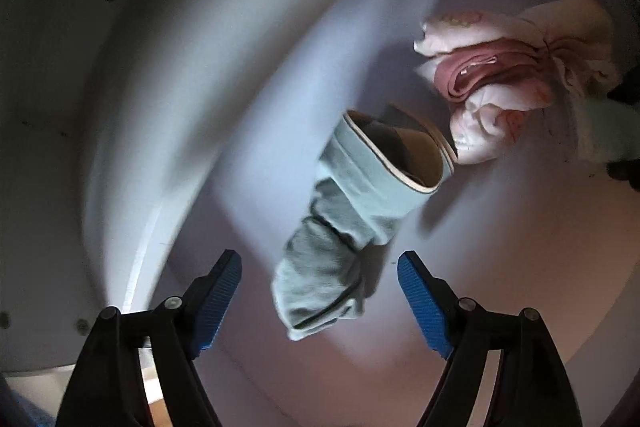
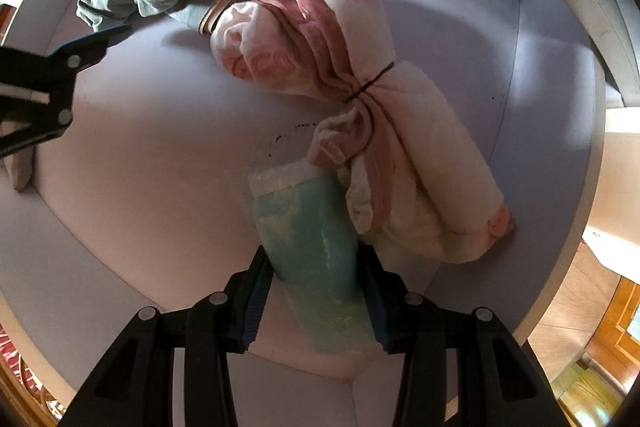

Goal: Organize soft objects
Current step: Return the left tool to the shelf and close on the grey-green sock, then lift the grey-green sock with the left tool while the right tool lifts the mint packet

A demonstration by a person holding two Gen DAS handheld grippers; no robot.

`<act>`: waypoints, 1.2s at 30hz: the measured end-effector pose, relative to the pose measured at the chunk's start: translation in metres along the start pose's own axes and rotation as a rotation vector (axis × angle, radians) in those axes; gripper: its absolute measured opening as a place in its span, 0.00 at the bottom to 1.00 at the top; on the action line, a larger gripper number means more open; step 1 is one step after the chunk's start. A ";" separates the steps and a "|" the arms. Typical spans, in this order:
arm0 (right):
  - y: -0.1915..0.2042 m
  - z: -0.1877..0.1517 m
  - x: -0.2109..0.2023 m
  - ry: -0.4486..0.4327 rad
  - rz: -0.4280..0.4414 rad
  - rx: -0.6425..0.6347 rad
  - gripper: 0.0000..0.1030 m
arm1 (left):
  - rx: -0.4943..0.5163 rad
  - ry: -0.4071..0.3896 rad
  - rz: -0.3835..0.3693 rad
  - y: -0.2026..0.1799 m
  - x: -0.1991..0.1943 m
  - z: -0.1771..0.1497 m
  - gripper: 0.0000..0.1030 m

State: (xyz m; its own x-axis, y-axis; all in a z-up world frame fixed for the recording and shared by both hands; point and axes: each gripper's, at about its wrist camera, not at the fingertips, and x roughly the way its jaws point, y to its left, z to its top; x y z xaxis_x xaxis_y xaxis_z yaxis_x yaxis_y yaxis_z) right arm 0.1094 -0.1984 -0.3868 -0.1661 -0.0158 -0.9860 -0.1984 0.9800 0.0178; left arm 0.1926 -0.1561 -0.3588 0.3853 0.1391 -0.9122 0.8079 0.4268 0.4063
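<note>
The jaws of the right gripper (image 2: pixel 316 291) are clamped on a green packet (image 2: pixel 308 247), a crinkly sealed pouch squeezed between the blue pads, its far end lying on the floor of a white bin (image 2: pixel 132 155). The jaws of the left gripper (image 1: pixel 320 291) stand roughly half open with nothing between them; they hover over the toe end of a green sock (image 1: pixel 332 247) without touching it.

Going from the biggest thing down: the bin holds everything, a pale box with low walls. The largest piece in it is a pink bundle (image 2: pixel 360 99), a rolled cloth with strawberry prints, cinched in the middle by a dark band and lying along the wall side. The packet sits just beside its lower end, touching the loose cloth there. The sock lies at the bundle's far end, cuff gaping and resting against it, toe pointing toward the left gripper.

The step in hand looks like placing: the packet is down in the bin and seems ready to be let go, while the left gripper is lining up on the sock, either to straighten it or to shift it. Next, the right jaws need to spread and lift clear without dragging the packet along. The left jaws need to drop onto the sock's bunched toe and pinch it; the fabric is limp, so a shallow bite may slip off.
</note>
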 end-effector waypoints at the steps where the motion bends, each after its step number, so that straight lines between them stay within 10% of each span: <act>1: 0.000 -0.001 0.000 0.002 0.000 0.001 0.43 | -0.014 0.021 -0.058 0.003 0.004 -0.002 0.56; 3: -0.002 -0.002 0.001 0.002 0.001 0.006 0.43 | -0.020 0.039 -0.085 0.005 0.006 -0.007 0.38; 9: -0.002 -0.002 0.001 0.005 0.001 0.011 0.43 | -0.039 0.048 -0.200 0.009 -0.005 -0.039 0.34; 11: -0.003 -0.002 0.001 0.005 0.002 0.013 0.43 | -0.063 0.066 -0.199 0.010 -0.006 -0.049 0.38; 15: -0.003 -0.002 0.001 0.005 0.002 0.015 0.43 | -0.145 0.028 -0.192 0.016 -0.013 -0.046 0.76; 17: -0.005 -0.001 0.000 0.003 0.002 0.014 0.43 | -0.164 0.007 -0.169 0.016 -0.015 -0.040 0.76; 19: -0.005 0.001 0.001 0.001 0.002 0.014 0.43 | -0.194 0.022 -0.178 0.016 -0.012 -0.036 0.74; 23: -0.004 -0.003 0.000 0.000 0.002 0.020 0.38 | -0.259 0.057 -0.229 0.017 0.006 -0.036 0.37; 36: -0.020 -0.018 -0.009 0.008 0.071 0.143 0.32 | -0.472 0.191 -0.271 0.042 0.021 -0.056 0.33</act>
State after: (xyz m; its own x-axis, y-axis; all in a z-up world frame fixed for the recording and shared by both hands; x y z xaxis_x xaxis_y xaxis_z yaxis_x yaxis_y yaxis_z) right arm 0.0974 -0.2218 -0.3757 -0.1823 0.0535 -0.9818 -0.0469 0.9969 0.0630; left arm 0.2093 -0.0852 -0.3644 0.0692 0.1096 -0.9916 0.5628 0.8164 0.1295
